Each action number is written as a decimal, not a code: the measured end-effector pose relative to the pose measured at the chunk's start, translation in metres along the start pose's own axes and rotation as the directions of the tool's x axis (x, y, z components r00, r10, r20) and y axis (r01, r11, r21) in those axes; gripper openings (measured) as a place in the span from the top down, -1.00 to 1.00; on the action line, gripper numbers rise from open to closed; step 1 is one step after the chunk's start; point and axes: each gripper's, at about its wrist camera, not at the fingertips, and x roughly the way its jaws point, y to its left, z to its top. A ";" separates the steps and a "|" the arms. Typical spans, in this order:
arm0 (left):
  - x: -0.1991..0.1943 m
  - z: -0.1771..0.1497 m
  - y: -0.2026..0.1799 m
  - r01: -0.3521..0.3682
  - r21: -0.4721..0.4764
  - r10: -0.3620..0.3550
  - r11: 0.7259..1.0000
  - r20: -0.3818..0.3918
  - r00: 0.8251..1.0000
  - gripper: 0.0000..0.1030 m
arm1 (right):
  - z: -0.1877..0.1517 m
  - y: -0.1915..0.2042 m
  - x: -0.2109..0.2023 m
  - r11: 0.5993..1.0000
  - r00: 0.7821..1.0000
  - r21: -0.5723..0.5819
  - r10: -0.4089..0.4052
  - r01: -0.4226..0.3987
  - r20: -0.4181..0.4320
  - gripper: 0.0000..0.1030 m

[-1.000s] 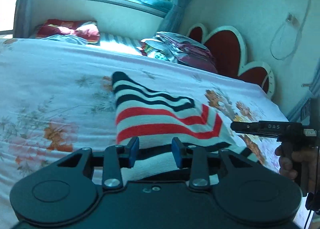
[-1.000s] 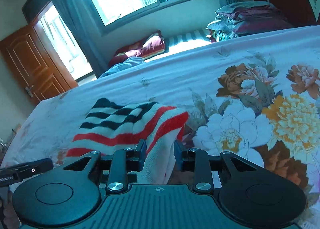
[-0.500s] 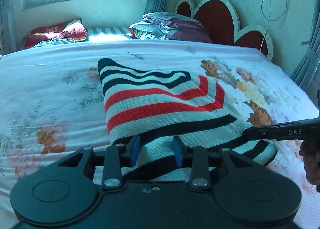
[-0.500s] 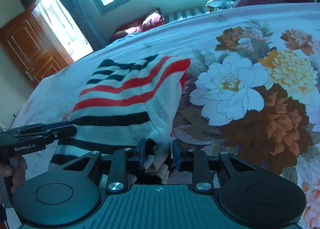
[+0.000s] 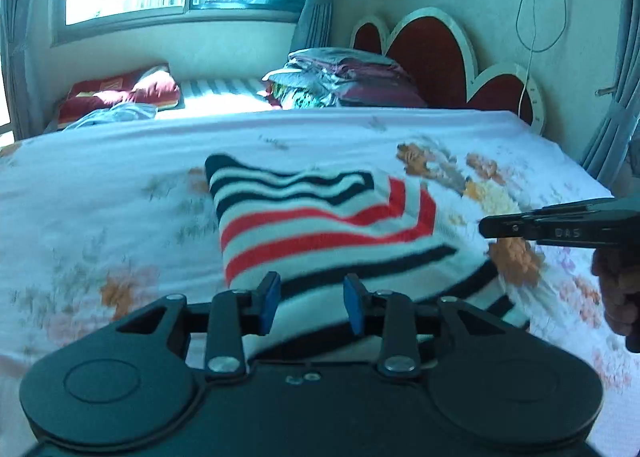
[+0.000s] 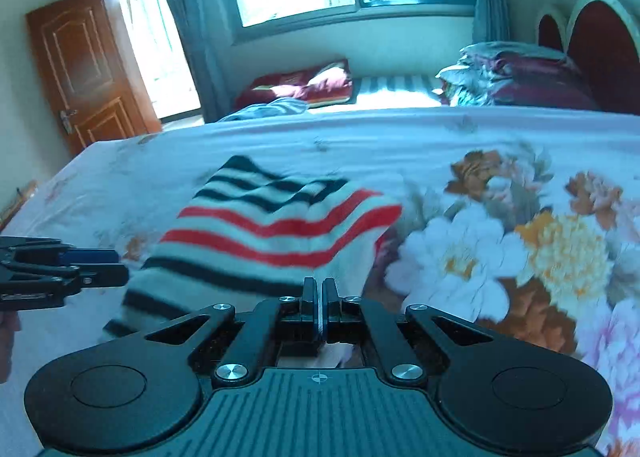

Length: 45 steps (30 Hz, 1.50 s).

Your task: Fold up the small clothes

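One striped sweater [image 5: 320,225] (on bed [image 5: 100,177]): right gripper [image 6: 319,307] clamped together, left gripper [image 5: 312,301] parted.

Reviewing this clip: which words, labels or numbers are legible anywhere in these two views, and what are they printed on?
"DAS": on the side of the right tongs, seen from the left wrist view; slightly blurred.
Pale label on the left tongs, right wrist view: too blurred to read.
Nothing readable on the striped sweater, the bed sheet or the walls.

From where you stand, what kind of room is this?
A bedroom, most likely. A wide bed with a flowered sheet fills the view, a red scalloped headboard stands at its end, and folded bedding is piled beside it. A striped sweater lies on top.
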 end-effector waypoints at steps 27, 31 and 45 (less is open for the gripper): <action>0.090 0.020 0.002 -0.051 0.033 0.053 0.998 -0.052 0.997 0.34 | 0.040 -0.060 0.090 0.979 0.993 0.173 0.114 -0.106 -0.038 0.84; 0.084 0.010 0.002 -0.085 0.032 0.086 0.996 -0.017 0.996 0.29 | 0.048 -0.046 0.077 0.979 0.976 0.053 0.189 -0.196 0.111 0.84; 0.101 0.043 -0.015 -0.019 0.088 0.023 0.996 -0.043 0.999 0.23 | 0.061 -0.035 0.080 0.995 0.996 0.040 0.091 -0.090 -0.014 0.40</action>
